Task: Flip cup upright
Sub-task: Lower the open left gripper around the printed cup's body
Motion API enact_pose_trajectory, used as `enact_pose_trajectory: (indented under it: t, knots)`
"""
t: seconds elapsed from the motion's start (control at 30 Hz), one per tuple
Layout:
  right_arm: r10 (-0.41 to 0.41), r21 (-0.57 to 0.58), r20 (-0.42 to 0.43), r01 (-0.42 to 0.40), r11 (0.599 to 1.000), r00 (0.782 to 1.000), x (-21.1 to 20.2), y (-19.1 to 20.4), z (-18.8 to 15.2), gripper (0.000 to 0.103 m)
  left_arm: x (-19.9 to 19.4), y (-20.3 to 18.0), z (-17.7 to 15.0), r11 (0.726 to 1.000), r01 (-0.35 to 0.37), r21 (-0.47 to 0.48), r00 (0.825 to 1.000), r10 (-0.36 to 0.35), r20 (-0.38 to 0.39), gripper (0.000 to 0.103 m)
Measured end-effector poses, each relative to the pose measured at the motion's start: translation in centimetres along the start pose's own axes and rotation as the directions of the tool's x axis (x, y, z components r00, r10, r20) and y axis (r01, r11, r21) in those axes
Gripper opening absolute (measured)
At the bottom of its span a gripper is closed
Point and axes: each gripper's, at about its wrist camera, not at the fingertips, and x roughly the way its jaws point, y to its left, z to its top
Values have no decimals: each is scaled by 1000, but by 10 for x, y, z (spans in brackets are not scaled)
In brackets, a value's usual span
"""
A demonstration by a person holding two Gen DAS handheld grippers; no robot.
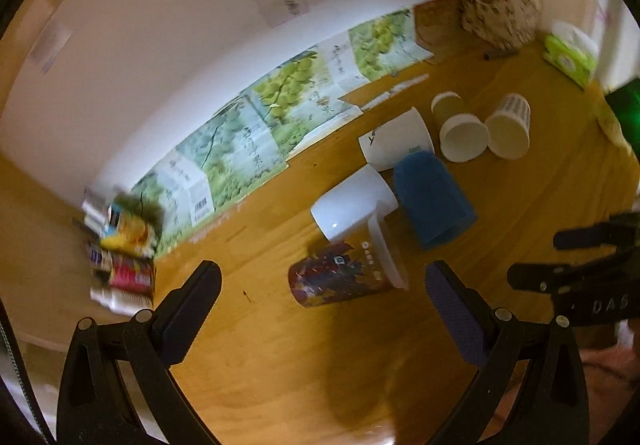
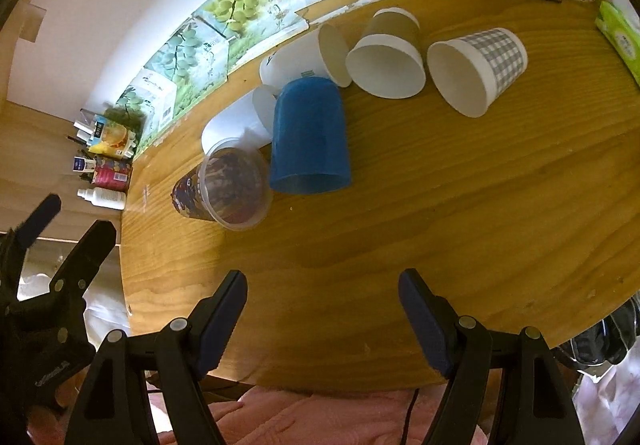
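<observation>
Ahead, printed cup [image 1: 340, 277] on its side, beyond released left gripper [image 1: 324, 301], right gripper [image 2: 322, 319] released too

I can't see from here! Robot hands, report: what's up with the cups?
Both claws, left and right, open, empty, off the cups. Blue cup mouth-down, others on sides. Clear cup crowds it.
</observation>
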Motion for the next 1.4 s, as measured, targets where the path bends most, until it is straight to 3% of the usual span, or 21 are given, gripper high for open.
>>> enact_pose_trajectory:
  t: [0.17, 0.37, 0.8, 1.07, 1.4]
  knots:
    - [3, 2, -2, -3, 1000, 1000, 6, 9, 4, 79, 14, 1, 3, 988, 21, 154, 1000, -20, -11, 102]
    - [57, 48, 13, -58, 997, 998, 11, 13, 8, 79, 32, -6, 2, 943, 47, 328, 999, -37, -37, 102]
    - [57, 127, 24, -60, 990, 998, 23, 8, -4, 79, 84, -29, -25, 791, 135, 596, 988, -65, -138, 102]
    - [26, 151, 15, -28, 988, 1000, 29, 4, -11, 79, 109, -35, -34, 756, 173, 631, 982, -80, -173, 102]
    - [12, 176, 13, -14, 984, 1000, 32, 0, -12, 79, 132, -39, -29, 744, 243, 622, 963, -110, -245, 102]
